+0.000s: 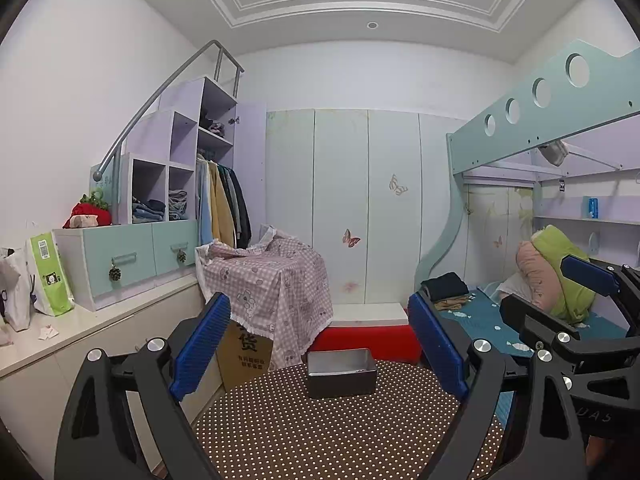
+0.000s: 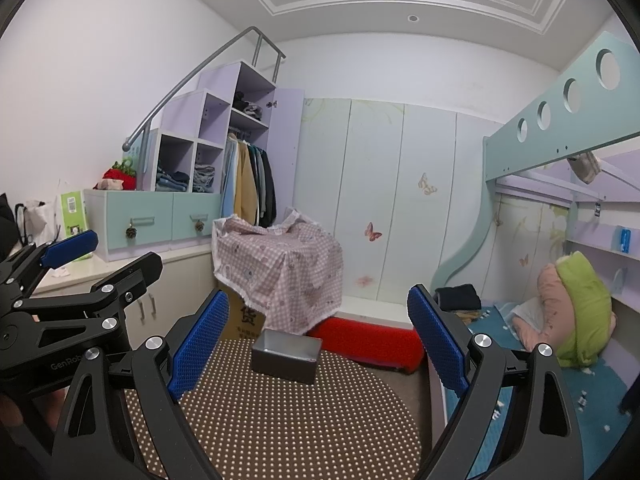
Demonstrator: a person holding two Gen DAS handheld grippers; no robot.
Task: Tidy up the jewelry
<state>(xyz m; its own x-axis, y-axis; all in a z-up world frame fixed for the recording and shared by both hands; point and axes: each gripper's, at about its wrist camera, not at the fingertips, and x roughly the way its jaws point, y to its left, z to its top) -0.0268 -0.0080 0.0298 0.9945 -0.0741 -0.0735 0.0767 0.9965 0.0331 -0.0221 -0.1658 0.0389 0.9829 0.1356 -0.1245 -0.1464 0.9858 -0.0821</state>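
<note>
Sitting low in the centre of the left wrist view, a dark grey box (image 1: 341, 372) with a pale lining, open-topped, on the far part of a brown dotted table (image 1: 320, 432); something small and dark inside at its right end, too small to identify. Seen again in the right wrist view (image 2: 286, 360), slightly left of centre, turned at an angle. Framing the box in the left view, the left gripper (image 1: 320, 346), blue pads spread wide, nothing between them, well short of the box. Likewise wide apart and empty, the right gripper (image 2: 318, 344), also visible at the right edge of the left view. Behind the table, a red block (image 1: 364, 342), and to its left a cardboard carton (image 1: 244, 356) under a pink checked cloth (image 1: 276, 284). Farther back, pale wardrobe doors (image 1: 368, 208) with butterfly stickers; upper left, lilac cubby shelves (image 1: 176, 152) with folded clothes; at right, a bunk bed (image 1: 540, 120) with a green pillow (image 1: 560, 272).
</note>
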